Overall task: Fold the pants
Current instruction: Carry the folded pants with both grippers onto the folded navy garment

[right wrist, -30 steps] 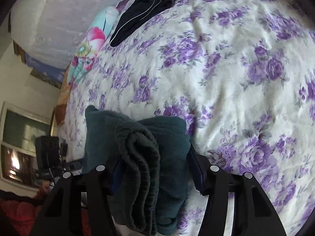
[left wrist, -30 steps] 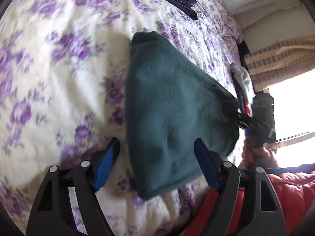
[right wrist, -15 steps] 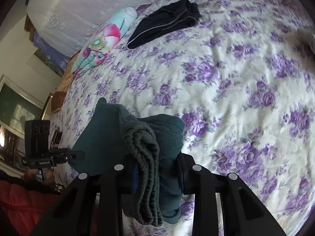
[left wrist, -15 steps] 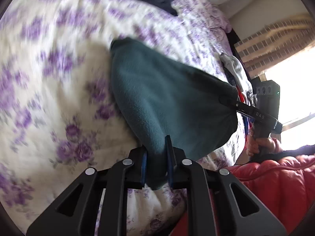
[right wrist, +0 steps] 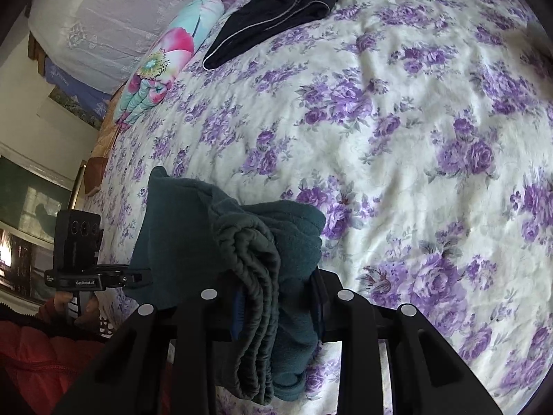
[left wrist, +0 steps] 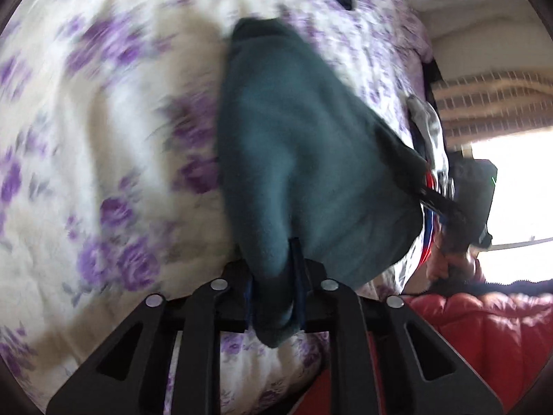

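I see the pants [right wrist: 221, 242] on the bed [right wrist: 414, 138] at my 6 o'clock, other clothes [right wrist: 276, 17] far off at 12, a pillow [right wrist: 166, 62] at their 9 o'clock

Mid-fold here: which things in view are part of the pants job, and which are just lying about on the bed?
In the job:
green pants
left hand-held gripper, shut on the pants
right hand-held gripper, shut on their bunched waistband end

Lying about:
black garment
flowered pillow
bedspread

Wide bare bedspread [right wrist: 397, 145] lies open ahead; only black garment [right wrist: 276, 14] and pillow [right wrist: 166, 58] crowd its far edge
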Demonstrator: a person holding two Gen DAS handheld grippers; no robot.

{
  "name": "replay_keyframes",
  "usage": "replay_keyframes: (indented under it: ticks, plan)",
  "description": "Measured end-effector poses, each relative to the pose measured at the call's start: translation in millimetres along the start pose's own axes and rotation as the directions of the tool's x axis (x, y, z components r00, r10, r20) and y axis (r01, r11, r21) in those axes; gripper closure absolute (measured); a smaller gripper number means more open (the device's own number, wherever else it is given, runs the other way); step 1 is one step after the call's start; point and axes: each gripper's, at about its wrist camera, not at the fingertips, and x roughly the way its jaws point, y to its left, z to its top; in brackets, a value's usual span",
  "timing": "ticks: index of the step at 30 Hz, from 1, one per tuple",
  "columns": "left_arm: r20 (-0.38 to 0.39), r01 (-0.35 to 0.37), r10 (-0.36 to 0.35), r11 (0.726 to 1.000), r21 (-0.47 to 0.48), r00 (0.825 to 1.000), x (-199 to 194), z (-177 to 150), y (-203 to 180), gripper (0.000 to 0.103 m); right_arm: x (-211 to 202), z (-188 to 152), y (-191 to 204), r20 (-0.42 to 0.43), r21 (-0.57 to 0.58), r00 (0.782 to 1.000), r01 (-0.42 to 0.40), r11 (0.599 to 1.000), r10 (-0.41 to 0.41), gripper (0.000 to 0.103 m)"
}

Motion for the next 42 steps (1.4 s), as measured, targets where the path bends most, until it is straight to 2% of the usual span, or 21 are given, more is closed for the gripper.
replay_keyframes:
  ticks: [3,6,9,13,18,21,23,24,25,26,27,28,30,31,34,36,38,39,40,41,42]
  plan:
    - [0.013,-0.059,0.058,0.992,0.108,0.998,-6.0,3.7,-22.5,0.093,-10.5,4.6,7.0,0.01,-0.034,1.0,-0.005,0.999,0.006,0.073]
    - [0.057,-0.003,-0.005,0.991,0.132,0.998,-28.4,17.3,-40.2,0.093,-28.9,23.3,20.4,0.04,-0.062,0.998,-0.037,0.997,0.039,0.073]
    - [0.133,0.016,-0.04,0.984,0.176,0.99,-52.5,47.9,-62.3,0.093,-49.2,64.1,34.4,0.108,-0.094,0.991,-0.064,0.994,0.074,0.073]
    - [0.254,-0.032,-0.043,0.959,0.281,0.966,-80.6,117.7,-95.9,0.093,-64.3,138.4,47.7,0.183,-0.153,0.976,-0.09,0.984,0.118,0.073]
    - [0.364,-0.138,0.001,0.927,0.35,0.931,-103.6,225.9,-104.9,0.093,-65.5,264.4,51.1,0.3,-0.193,0.943,-0.088,0.977,0.144,0.073]
    - [0.41,-0.202,0.047,0.917,0.343,0.911,-108.8,295.4,-100.3,0.093,-47.5,327.8,47.7,0.331,-0.193,0.934,-0.075,0.978,0.137,0.073]
    - [0.413,-0.236,0.091,0.92,0.314,0.906,-102.5,334.5,-87.7,0.092,-18.8,366.5,38.3,0.321,-0.173,0.941,-0.051,0.984,0.106,0.07]
    - [0.4,-0.24,0.108,0.925,0.296,0.91,-95.5,347.1,-84.0,0.088,1.9,382.2,29.9,0.287,-0.16,0.956,-0.019,0.987,0.065,0.066]
    - [0.375,-0.281,0.181,0.931,0.233,0.909,-84.3,364.7,-65.0,0.07,25.7,395.6,16.2,0.247,-0.119,0.969,0.044,0.992,-0.013,0.058]
    - [0.361,-0.341,0.265,0.926,0.165,0.894,-72.8,374.2,-50.1,0.055,42.0,401.9,3.5,0.223,-0.073,0.97,0.116,0.991,-0.097,0.057]
    - [0.343,-0.406,0.356,0.91,0.082,0.869,-62.3,382.6,-35.0,0.043,48.6,401.5,-2.5,0.227,-0.048,0.965,0.143,0.989,-0.129,0.057]
    - [0.336,-0.417,0.385,0.908,0.028,0.86,-55.3,382.3,-20.0,0.044,45.4,396.7,-6.3,0.272,-0.03,0.955,0.129,0.991,-0.116,0.057]
    - [0.353,-0.333,0.312,0.943,-0.002,0.882,-54.2,369.5,-7.1,0.044,34.6,384.1,1.9,0.349,-0.062,0.932,0.132,0.989,-0.102,0.057]
    - [0.367,-0.314,0.293,0.949,-0.002,0.883,-54.8,365.7,-7.0,0.044,32.0,378.9,13.4,0.378,-0.119,0.918,0.175,0.977,-0.118,0.057]
    - [0.405,-0.364,0.321,0.931,0.031,0.856,-47.9,357.6,-15.7,0.039,40.1,373.8,43.0,0.444,-0.249,0.869,0.352,0.902,-0.217,0.057]
    - [0.389,-0.402,0.363,0.915,0.02,0.847,-32.8,366.4,-11.7,0.036,58.0,387.6,44.0,0.443,-0.255,0.841,0.45,0.856,-0.31,0.058]
    - [0.354,-0.4,0.38,0.916,-0.018,0.854,-18.8,375.7,0.8,0.036,74.8,402.4,27.5,0.419,-0.212,0.838,0.466,0.859,-0.35,0.053]
    - [0.345,-0.386,0.372,0.922,-0.03,0.862,-14.7,375.4,7.1,0.032,84.4,407.6,16.7,0.389,-0.192,0.842,0.471,0.861,-0.374,0.047]
    - [0.346,-0.368,0.361,0.929,-0.048,0.866,-8.1,374.7,16.1,0.022,92.7,411.8,3.7,0.365,-0.167,0.854,0.452,0.876,-0.372,0.04]
    - [0.358,-0.354,0.352,0.933,-0.062,0.865,-4.5,371.9,23.3,0.018,94.0,411.7,-5.5,0.37,-0.133,0.858,0.429,0.894,-0.356,0.03]
    - [0.382,-0.314,0.317,0.947,-0.072,0.868,-2.8,368.3,32.1,0.016,93.0,410.9,-14.6,0.375,-0.098,0.862,0.402,0.91,-0.341,0.026]
